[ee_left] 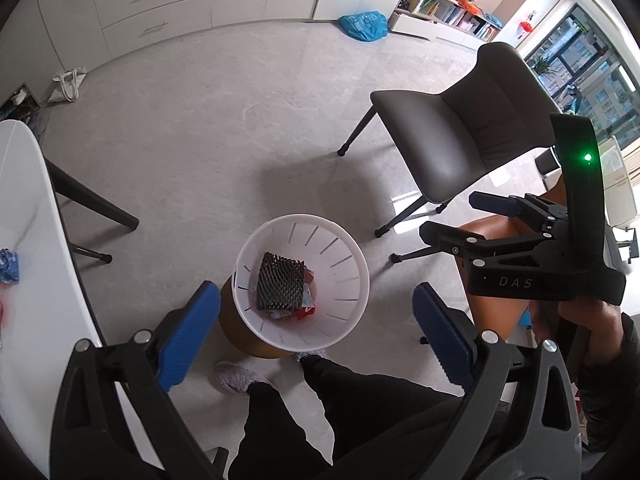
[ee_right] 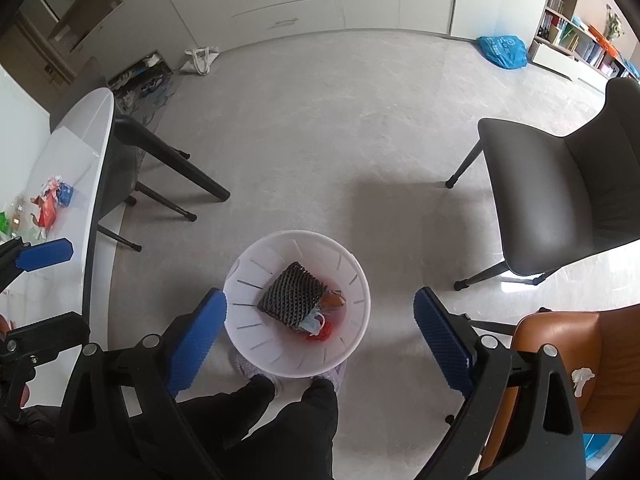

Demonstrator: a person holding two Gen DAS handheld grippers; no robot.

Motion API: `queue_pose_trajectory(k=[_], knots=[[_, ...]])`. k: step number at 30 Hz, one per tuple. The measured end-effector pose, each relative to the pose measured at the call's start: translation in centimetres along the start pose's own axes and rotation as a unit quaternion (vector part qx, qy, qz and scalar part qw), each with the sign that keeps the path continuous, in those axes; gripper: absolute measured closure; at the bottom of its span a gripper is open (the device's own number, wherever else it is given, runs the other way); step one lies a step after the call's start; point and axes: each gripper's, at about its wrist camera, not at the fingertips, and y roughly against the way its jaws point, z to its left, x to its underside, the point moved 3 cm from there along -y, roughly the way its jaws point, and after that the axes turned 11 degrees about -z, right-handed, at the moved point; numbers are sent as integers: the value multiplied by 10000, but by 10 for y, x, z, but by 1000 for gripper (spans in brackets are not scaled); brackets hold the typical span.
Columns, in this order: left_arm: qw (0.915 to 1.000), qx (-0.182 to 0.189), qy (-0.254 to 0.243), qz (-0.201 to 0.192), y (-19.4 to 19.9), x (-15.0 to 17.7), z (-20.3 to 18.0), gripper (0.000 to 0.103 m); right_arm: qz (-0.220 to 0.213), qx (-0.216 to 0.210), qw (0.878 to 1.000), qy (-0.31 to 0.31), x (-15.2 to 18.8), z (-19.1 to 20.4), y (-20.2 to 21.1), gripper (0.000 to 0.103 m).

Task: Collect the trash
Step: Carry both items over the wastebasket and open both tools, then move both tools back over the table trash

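Observation:
A white slotted bin (ee_left: 352, 252) (ee_right: 360, 276) stands on the floor straight below both grippers. Inside it lie a black foam mesh sleeve (ee_left: 280, 286) (ee_right: 292, 294) and some red and blue wrappers (ee_right: 320, 326). My left gripper (ee_left: 316, 336) hangs open above the bin with nothing between its blue pads. My right gripper (ee_right: 320, 344) is open and empty over the same bin, and it also shows at the right of the left wrist view (ee_left: 454, 218). More wrappers (ee_right: 52, 200) (ee_left: 8, 266) lie on the white table (ee_right: 80, 140). A crumpled white tissue (ee_right: 582, 380) rests on the orange chair (ee_right: 560, 344).
A grey chair (ee_left: 452, 140) (ee_right: 560, 184) stands to the right of the bin. The table's black legs (ee_right: 176, 164) are to the left. The person's dark trousers (ee_left: 320, 400) and pale shoes (ee_left: 236, 376) are just behind the bin. A blue bag (ee_left: 364, 24) lies by the far cabinets.

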Motion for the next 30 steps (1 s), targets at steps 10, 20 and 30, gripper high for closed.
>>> queue_pose_trajectory(k=[10,20,30], knots=[[9996,-170,186,-122,14,2,16,8,-28,-95,9999,102,-4,18,2,9],[9888,-849,1068,-607,59,11,79,8,-344,-636,9943,779,-35,94,11,3],[9532,-1936,2035,-1115,122,50,173,8,-329,-1387,9762,1633,-58,211,-9,3]])
